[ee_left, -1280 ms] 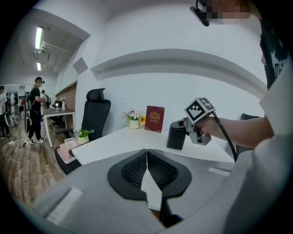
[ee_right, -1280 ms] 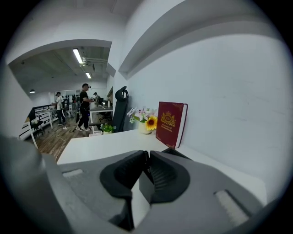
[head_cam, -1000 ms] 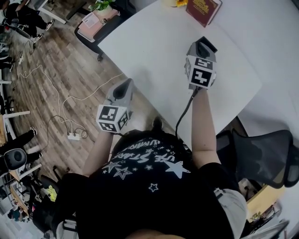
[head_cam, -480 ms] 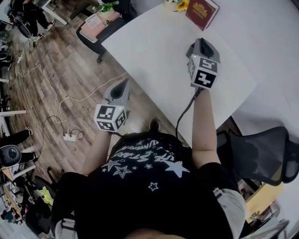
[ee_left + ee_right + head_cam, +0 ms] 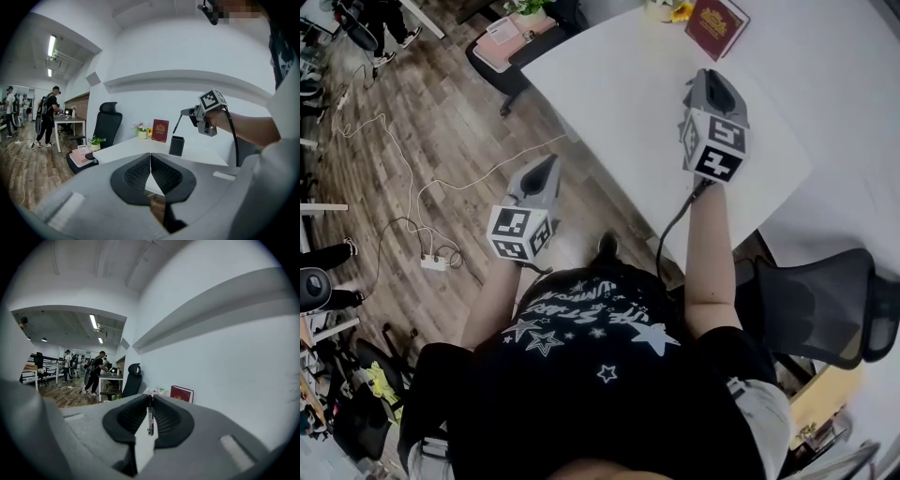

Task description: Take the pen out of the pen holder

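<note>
Clamping the pen (image 5: 150,420), right gripper (image 5: 150,398) jaws stand narrow; left gripper (image 5: 150,155) jaws together, empty.

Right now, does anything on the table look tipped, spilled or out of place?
Nothing stands out. The pen holder stands upright on the table, the red book upright too, the pen clamped in the right gripper.

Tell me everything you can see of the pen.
The pen is slim and dark; finer detail is too small to tell. The right gripper is shut on its upper end, so it hangs down at a slant from the jaw tips. It is in the air above the black pen holder and clear of its rim. Only the jaw pads touch it.
</note>
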Demonstrator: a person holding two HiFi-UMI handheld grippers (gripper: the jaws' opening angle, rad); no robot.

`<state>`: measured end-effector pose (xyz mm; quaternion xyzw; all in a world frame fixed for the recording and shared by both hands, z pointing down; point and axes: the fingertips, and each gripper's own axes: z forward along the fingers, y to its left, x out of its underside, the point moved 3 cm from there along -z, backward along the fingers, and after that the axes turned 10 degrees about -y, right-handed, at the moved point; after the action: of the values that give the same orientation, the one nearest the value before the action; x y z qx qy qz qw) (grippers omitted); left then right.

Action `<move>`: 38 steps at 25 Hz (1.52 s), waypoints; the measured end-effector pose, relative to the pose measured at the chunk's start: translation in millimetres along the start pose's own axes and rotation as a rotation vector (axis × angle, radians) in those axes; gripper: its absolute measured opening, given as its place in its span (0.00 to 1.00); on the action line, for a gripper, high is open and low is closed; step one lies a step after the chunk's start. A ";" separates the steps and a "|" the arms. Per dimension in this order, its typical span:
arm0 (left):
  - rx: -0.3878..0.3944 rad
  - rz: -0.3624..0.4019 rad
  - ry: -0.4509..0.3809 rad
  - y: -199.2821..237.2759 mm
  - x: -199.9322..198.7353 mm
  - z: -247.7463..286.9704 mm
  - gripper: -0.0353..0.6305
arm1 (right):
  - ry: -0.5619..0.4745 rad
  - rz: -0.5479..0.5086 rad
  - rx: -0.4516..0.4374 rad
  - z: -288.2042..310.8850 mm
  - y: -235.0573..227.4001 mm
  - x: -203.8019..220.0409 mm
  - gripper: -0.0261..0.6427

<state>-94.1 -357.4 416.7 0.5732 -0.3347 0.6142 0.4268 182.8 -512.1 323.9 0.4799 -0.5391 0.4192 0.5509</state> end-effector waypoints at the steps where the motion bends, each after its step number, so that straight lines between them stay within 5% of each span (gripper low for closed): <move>1: -0.007 -0.001 -0.002 1.5 -0.5 -8.1 0.07 | 0.001 0.000 -0.010 -5.5 7.2 -1.4 0.10; 22: -0.035 0.016 -0.058 19.2 -0.1 -193.8 0.07 | 0.006 0.003 -0.097 -159.2 141.0 -15.3 0.10; 38: 0.013 -0.006 -0.066 -14.9 25.8 -329.0 0.07 | 0.080 -0.013 -0.099 -320.5 205.7 -1.5 0.10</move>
<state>-217.7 -51.4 402.0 0.5968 -0.3429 0.5960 0.4136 42.7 -159.0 351.6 0.4385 -0.5335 0.4072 0.5978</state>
